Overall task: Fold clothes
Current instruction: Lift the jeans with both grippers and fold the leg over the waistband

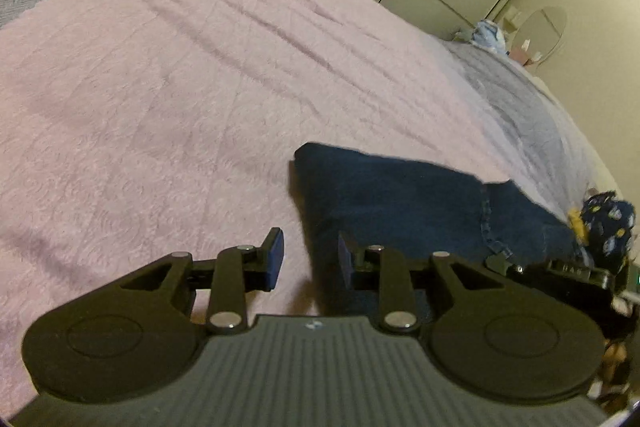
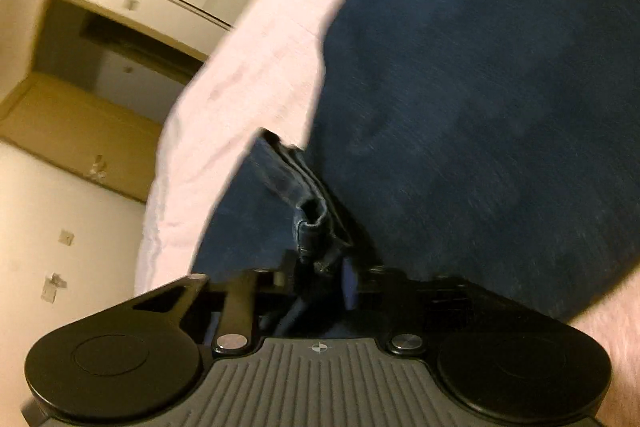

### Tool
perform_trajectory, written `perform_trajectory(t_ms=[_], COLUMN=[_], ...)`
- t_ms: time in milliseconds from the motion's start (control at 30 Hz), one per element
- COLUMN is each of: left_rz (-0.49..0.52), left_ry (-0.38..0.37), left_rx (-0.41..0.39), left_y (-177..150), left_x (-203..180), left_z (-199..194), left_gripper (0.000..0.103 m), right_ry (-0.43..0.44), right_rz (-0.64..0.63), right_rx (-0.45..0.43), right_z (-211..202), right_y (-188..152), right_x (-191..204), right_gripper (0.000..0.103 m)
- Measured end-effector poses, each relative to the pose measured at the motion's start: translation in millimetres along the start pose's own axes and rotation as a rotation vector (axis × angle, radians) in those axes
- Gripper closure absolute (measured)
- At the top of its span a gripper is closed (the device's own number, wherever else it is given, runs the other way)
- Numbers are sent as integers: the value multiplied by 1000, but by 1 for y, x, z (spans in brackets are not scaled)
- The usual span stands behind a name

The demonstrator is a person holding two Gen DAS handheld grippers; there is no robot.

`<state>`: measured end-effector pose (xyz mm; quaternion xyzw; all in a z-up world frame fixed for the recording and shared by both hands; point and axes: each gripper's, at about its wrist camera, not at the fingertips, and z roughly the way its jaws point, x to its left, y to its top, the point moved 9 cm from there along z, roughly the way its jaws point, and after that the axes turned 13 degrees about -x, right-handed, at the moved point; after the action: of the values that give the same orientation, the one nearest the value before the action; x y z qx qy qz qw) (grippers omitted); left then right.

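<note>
The right gripper [image 2: 316, 267] pinches a hemmed edge of the dark blue jeans [image 2: 480, 107], probably to lift a fold, while the left gripper [image 1: 310, 259] hangs parted and empty, jeans just ahead-right on the pink bedspread [image 1: 180, 87]

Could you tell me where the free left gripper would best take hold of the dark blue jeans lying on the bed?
Probably the near-left corner of the jeans, approached from the left gripper side, low over the pink bedspread. That folded edge lies flat and exposed just ahead of the open jaws, so one finger could slide under it. The right gripper already pinches the stitched hem, so taking the opposite corner would balance the fold.
</note>
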<state>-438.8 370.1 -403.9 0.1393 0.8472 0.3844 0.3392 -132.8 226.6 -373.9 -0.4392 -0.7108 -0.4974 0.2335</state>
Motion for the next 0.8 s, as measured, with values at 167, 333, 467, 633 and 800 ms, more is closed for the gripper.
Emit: perform_trajectory(t_ms=[167,333,467,633,800], left_rz=[24,77,133,203,214], left_ry=[-114,-256,-306,-269,-223], left_rx=[-29,-7,63,140,133], left_y=[20,23,3,-28,-37], left_x=[-42,-104,-148,-173,-176], left_z=[1,24,60,95,106], left_gripper=[79,79,79,79,79], right_ry=[169,21,-226,-275,-195], right_rz=[-258,-362,-236,48,-127], right_rx=[-250,-502,-581,-444,-528], right_z=[-58,-143,-185,-158,-165], right_y=[45,118,166,174,196], right_x=[40,-4,-108,-218,-184], right_gripper=[92,92,92,92,92])
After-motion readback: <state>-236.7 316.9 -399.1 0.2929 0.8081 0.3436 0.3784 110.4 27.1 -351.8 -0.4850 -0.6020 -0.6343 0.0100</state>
